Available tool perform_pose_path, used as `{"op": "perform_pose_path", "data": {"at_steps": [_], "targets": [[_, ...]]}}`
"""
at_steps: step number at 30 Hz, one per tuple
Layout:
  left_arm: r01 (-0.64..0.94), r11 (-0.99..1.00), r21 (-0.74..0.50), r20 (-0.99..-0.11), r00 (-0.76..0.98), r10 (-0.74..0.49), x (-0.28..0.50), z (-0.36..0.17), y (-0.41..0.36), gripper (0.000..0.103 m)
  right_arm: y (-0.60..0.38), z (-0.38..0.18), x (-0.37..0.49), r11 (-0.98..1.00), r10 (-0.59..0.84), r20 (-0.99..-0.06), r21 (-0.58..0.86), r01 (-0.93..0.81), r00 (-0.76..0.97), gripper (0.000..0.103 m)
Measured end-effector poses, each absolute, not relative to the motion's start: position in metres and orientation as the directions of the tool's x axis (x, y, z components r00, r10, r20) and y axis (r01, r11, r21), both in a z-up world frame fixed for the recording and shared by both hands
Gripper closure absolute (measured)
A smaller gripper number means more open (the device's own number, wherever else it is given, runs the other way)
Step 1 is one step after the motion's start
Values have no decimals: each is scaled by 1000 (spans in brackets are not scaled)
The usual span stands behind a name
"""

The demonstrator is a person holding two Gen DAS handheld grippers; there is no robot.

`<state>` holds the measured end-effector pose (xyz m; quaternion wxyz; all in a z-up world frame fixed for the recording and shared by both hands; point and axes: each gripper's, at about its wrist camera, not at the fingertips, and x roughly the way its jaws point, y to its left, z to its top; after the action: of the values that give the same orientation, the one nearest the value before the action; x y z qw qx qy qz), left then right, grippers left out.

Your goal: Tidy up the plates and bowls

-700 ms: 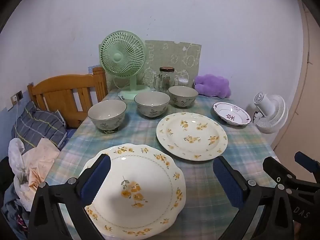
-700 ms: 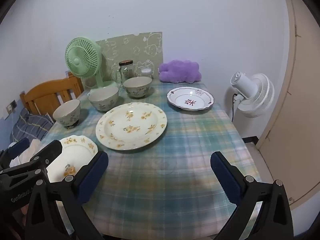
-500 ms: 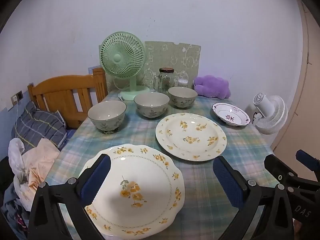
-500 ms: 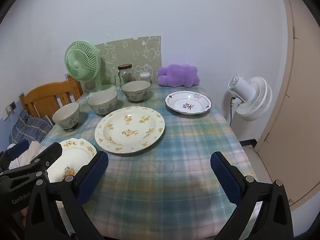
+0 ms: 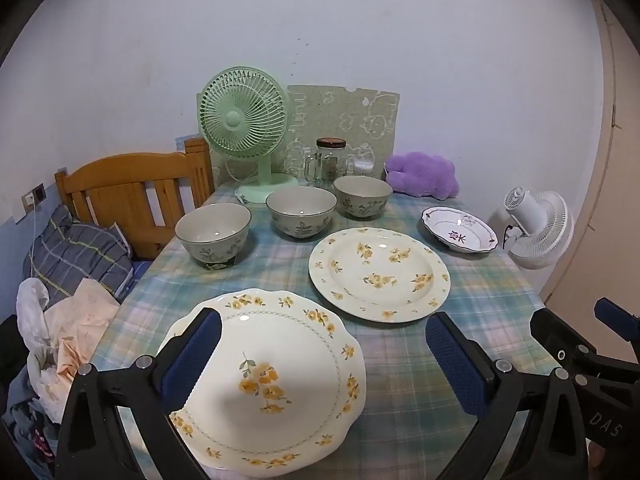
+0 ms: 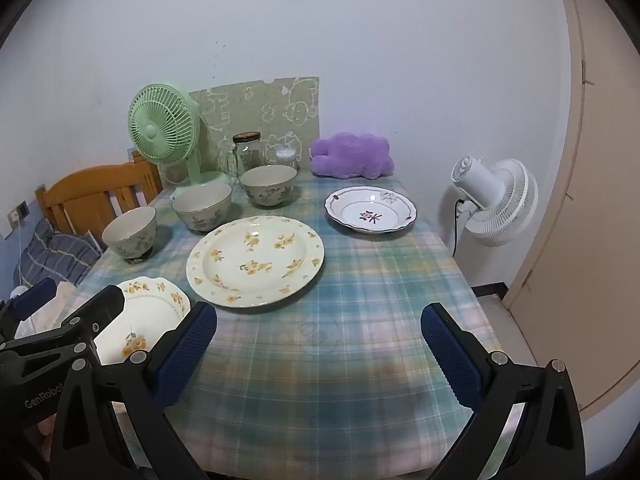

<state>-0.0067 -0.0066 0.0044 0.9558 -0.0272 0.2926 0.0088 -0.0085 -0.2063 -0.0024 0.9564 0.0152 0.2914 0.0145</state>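
The left gripper (image 5: 322, 354) is hovering with its jaws spread wide and nothing between the pads, over the scalloped plate (image 5: 276, 376) at the bottom centre of the left view. That plate is cream, with a yellow flower spray in the middle and small yellow blooms round the rim; the left finger is covering part of its edge. The right gripper (image 6: 318, 346) is likewise gaping and empty, over bare checked cloth on the table (image 6: 360, 360).

Up and right of the scalloped plate, the round plate (image 5: 380, 274) is lying apart from it, cream with scattered yellow flowers. Farther right, the small dish (image 5: 460, 229) is showing a dark trim and a red motif too small to read. Three grey-green bowls (image 5: 301, 212) are standing in a row across the middle, upright, leaf-patterned. In the right view the left gripper's arm is hiding the scalloped plate's lower left.
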Motion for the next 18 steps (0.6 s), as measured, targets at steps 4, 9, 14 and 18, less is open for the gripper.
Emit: {"op": "perform_pose_path", "data": {"at_steps": [4, 9, 14, 18], "targets": [[-37, 999, -30, -559, 829, 14, -7, 6, -11, 1, -207, -2, -7, 999, 35, -565, 41, -15, 824, 0], [-34, 999, -25, -561, 828, 15, -8, 5, -11, 1, -209, -4, -7, 998, 43, -574, 56, -13, 818, 0], [-34, 999, -19, -562, 827, 17, -9, 4, -13, 2, -210, -4, -7, 998, 44, -567, 58, -13, 823, 0], [-33, 999, -19, -563, 827, 16, -9, 4, -13, 2, -209, -2, -8, 998, 43, -562, 58, -12, 826, 0]]}}
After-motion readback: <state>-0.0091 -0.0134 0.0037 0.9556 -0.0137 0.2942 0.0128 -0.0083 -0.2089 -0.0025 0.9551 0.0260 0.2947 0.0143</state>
